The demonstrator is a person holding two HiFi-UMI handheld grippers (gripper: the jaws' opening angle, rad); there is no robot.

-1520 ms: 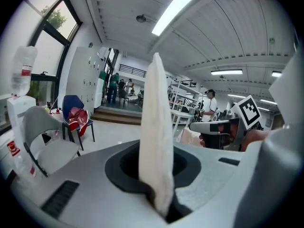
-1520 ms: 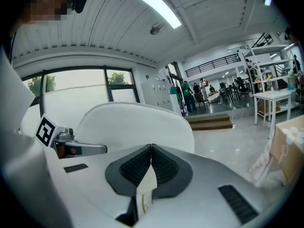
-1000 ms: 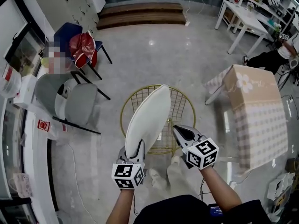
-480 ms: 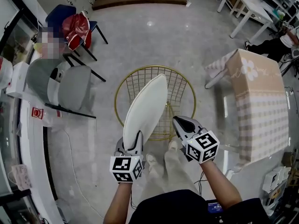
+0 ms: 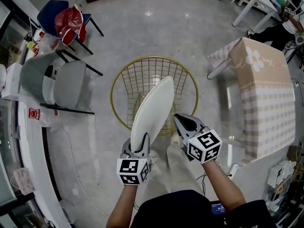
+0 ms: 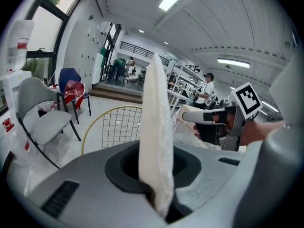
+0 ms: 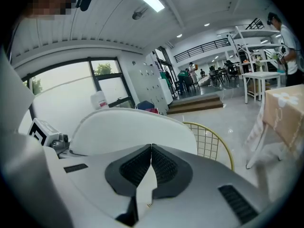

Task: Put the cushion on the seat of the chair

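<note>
A white oval cushion (image 5: 152, 109) stands on edge, with its far end over the round gold wire chair (image 5: 147, 75). My left gripper (image 5: 141, 144) is shut on the cushion's near edge. In the left gripper view the cushion (image 6: 156, 141) rises straight up from between the jaws of the left gripper (image 6: 159, 189), and the chair (image 6: 114, 125) is behind it. My right gripper (image 5: 180, 120) is just right of the cushion, apart from it. Its jaws meet with nothing between them. The right gripper view looks past the right gripper (image 7: 151, 148) at the cushion's flat face (image 7: 133, 129) and the chair (image 7: 213, 144).
A table with a checked cloth (image 5: 263, 99) stands close on the right of the chair. Grey chairs (image 5: 57, 82) and a blue chair with a red bag (image 5: 66, 18) stand on the left. White tables (image 5: 247, 4) and a seated person (image 5: 280, 30) are at the far right.
Both grippers have sunk, and the cushion has come down with the left one. Its far end now lies lower over the chair's seat. Neither gripper's jaws have changed.
</note>
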